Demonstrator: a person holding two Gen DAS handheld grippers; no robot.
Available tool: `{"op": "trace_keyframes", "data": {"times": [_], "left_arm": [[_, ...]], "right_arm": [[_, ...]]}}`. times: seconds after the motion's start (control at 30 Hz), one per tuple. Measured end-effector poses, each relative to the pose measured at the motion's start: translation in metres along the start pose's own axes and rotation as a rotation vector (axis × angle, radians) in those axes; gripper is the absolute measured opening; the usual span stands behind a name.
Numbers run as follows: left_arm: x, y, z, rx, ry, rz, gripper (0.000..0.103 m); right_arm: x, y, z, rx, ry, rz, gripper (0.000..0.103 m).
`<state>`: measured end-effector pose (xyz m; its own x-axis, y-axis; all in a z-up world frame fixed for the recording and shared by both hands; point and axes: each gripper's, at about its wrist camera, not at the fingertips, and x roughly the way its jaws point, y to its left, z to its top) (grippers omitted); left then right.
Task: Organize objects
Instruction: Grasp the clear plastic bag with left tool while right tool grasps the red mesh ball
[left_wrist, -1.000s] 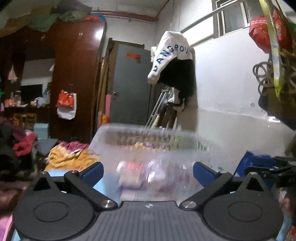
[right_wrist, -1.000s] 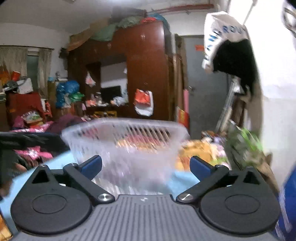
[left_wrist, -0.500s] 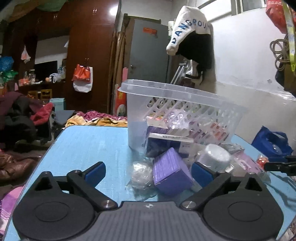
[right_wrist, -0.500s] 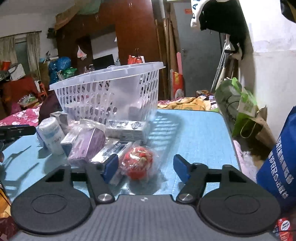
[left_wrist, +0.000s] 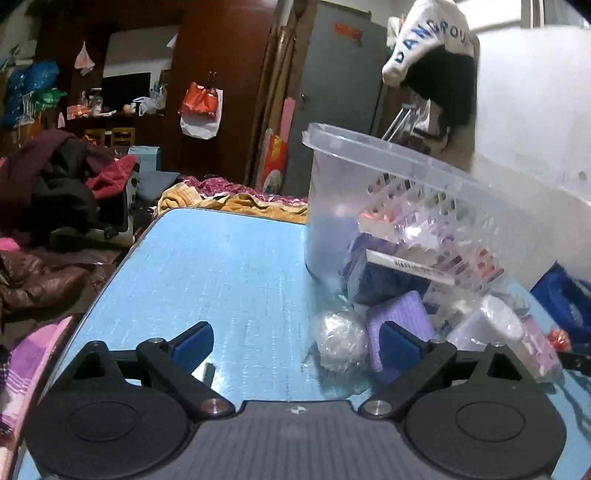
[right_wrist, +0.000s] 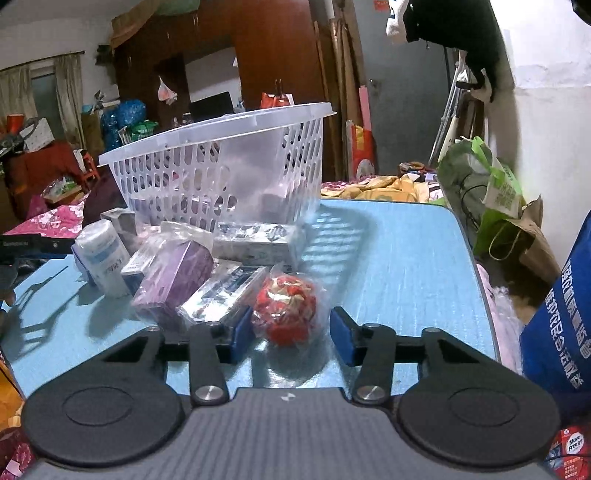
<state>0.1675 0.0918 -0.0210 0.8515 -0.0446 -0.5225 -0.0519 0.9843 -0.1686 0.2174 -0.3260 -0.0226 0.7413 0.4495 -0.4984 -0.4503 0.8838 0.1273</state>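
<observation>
A clear plastic basket (right_wrist: 229, 162) stands tilted on the blue table (right_wrist: 399, 258), resting on a heap of packets; it also shows in the left wrist view (left_wrist: 399, 192). A purple box (right_wrist: 173, 280), a white roll (right_wrist: 105, 258) and flat packets lie in front of it. A red ball in a clear bag (right_wrist: 286, 308) lies between the fingers of my right gripper (right_wrist: 291, 332), which is open around it. My left gripper (left_wrist: 295, 347) is open and empty above the table; a clear-wrapped white ball (left_wrist: 338, 341) and a purple box (left_wrist: 400, 326) lie by its right finger.
A blue bag (right_wrist: 557, 317) stands at the table's right edge. A green bag (right_wrist: 484, 188) and a paper bag lie on the floor beyond. Clothes are piled left of the table (left_wrist: 55, 199). A wardrobe and a grey door stand at the back.
Both grippers pulled back from the basket and dropped lower. The right gripper's fingers narrowed around the red ball. The left gripper shifted left.
</observation>
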Motion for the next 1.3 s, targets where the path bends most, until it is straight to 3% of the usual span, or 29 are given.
{"op": "trace_keyframes", "data": {"times": [0.17,0.3,0.4,0.47,0.53,0.77,0.87,0.97,1.17,1.3], "left_arm": [[0.017,-0.012,0.003,0.048,0.078,0.031,0.098],[0.021,-0.022,0.004,0.088,0.074,0.038,0.096],[0.020,-0.025,0.003,0.101,0.073,0.033,0.078],[0.020,-0.026,0.003,0.114,0.070,0.047,0.074],[0.018,-0.028,0.002,0.125,0.068,0.047,0.059],[0.018,-0.032,0.002,0.156,0.072,0.031,0.056],[0.018,-0.034,0.002,0.163,0.069,0.024,0.046],[0.008,-0.026,0.003,0.125,0.009,-0.027,0.046],[-0.009,-0.017,0.000,0.064,-0.111,-0.058,0.046],[-0.007,-0.012,0.000,0.036,-0.112,-0.084,0.046]], "right_arm": [[-0.002,-0.001,-0.002,0.004,-0.010,0.002,0.049],[-0.003,0.001,-0.002,-0.006,-0.013,-0.006,0.050],[-0.005,0.001,-0.003,-0.009,-0.035,-0.010,0.052],[-0.006,0.000,-0.002,-0.003,-0.038,-0.010,0.052],[-0.004,0.001,0.000,-0.005,-0.031,-0.013,0.052],[-0.005,0.002,0.001,-0.003,-0.036,-0.017,0.050],[-0.004,0.005,0.001,-0.028,-0.035,-0.020,0.045],[-0.008,0.007,-0.001,-0.036,-0.059,-0.034,0.043],[-0.022,0.006,-0.007,-0.038,-0.170,-0.032,0.043],[-0.024,0.007,-0.007,-0.045,-0.198,-0.027,0.043]]}}
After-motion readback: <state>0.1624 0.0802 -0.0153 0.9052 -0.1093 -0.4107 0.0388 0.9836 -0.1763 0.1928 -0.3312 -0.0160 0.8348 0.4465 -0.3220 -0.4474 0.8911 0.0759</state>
